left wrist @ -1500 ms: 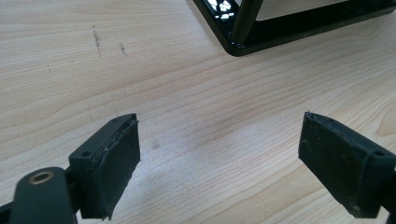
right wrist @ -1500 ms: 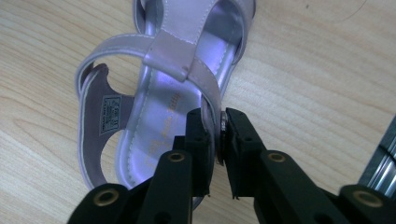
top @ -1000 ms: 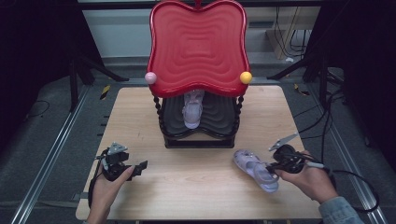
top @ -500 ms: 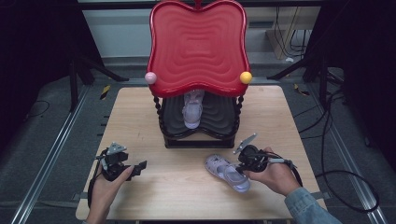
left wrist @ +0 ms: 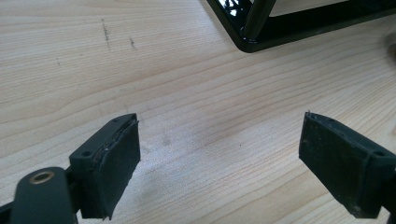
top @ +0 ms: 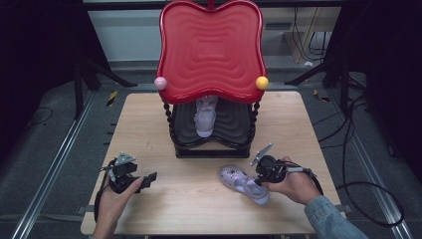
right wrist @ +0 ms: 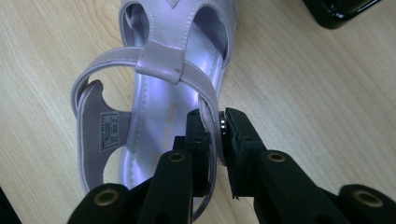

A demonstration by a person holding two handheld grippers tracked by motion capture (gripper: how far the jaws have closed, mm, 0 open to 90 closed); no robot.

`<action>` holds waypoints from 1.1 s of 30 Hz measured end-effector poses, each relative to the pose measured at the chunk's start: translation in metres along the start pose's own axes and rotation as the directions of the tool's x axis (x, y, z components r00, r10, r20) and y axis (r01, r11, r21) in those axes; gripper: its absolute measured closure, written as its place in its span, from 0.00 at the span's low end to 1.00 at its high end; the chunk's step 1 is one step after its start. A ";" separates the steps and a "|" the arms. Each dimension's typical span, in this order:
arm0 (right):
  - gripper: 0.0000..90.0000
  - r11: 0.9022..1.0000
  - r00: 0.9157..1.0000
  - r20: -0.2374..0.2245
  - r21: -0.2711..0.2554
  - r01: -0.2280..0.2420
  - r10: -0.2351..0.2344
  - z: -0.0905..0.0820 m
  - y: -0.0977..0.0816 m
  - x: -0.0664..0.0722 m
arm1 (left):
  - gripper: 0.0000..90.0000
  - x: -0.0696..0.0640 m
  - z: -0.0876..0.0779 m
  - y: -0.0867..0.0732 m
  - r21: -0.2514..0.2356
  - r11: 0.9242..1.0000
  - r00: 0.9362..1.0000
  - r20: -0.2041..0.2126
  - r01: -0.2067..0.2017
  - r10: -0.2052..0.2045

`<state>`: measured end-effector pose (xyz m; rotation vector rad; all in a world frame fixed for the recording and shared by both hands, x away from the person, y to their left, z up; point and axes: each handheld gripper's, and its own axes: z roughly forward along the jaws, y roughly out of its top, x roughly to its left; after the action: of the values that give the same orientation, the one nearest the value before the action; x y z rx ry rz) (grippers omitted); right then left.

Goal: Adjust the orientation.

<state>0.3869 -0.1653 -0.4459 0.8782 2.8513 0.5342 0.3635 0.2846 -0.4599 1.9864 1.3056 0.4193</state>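
A lilac sandal lies on the wooden table in front of the rack, toe toward the rack's left. My right gripper reaches it from the right. In the right gripper view the sandal has its side strap between the jaws of the right gripper, whose pads sit against the strap and its metal stud. These jaws have just been opening slightly, and the strap stays between them. A matching sandal stands on the rack's lower shelf. My left gripper rests open near the front left, and in its own view the left gripper holds nothing.
A two-tier rack stands mid-table, with a red wavy top tray and a black lower shelf. A pink ball and a yellow ball sit at the tray's corners. The rack's black base corner lies ahead of the left gripper.
My right hand has slid left along the table's front with the sandal, from the right edge to just before the rack. The left hand has stayed put.
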 end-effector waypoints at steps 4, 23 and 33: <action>0.77 0.999 1.000 0.003 -0.019 -0.030 0.030 -0.004 -0.002 0.000 | 0.13 0.000 0.001 0.000 -0.002 1.000 1.000 0.004 0.005 -0.005; 0.61 0.995 0.999 0.010 -0.087 -0.046 0.047 -0.049 -0.001 0.033 | 0.11 0.001 0.002 -0.004 0.011 1.000 1.000 -0.013 0.007 -0.007; 0.66 0.998 1.000 -0.016 -0.060 -0.027 0.027 -0.043 0.004 0.047 | 0.11 0.000 0.001 -0.003 0.012 1.000 1.000 -0.012 0.002 -0.002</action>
<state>0.3414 -0.1486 -0.4049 0.9076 2.8249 0.6285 0.3619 0.2847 -0.4630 1.9951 1.3206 0.4241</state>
